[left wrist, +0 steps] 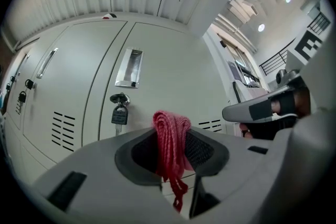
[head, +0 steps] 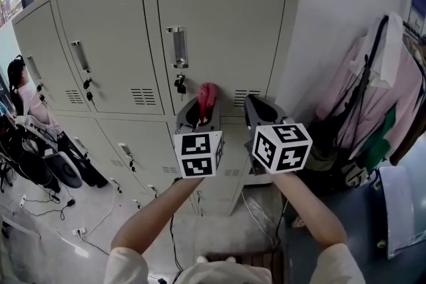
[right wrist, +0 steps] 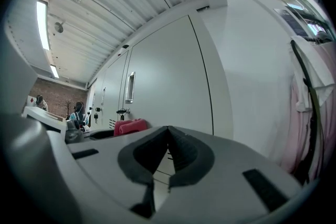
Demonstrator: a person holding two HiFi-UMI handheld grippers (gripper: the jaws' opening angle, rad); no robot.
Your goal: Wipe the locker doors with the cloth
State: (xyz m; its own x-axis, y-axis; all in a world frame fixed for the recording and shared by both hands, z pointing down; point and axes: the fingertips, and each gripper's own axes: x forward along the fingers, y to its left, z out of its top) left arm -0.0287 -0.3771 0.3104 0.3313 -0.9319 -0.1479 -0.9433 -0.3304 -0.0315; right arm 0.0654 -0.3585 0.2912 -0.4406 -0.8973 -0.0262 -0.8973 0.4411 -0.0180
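A bank of pale grey lockers stands against the wall. My left gripper is shut on a folded pink-red cloth, held up just short of the rightmost upper door, below its chrome handle and padlock. In the left gripper view the cloth stands pinched between the jaws, a strand hanging down. My right gripper hovers beside it to the right, jaws shut and empty. The cloth shows at the left of the right gripper view.
Clothes hang on the wall to the right of the lockers. A person stands at the far left beside dark chairs. Cables lie on the floor. More locker doors extend left, with lower doors beneath.
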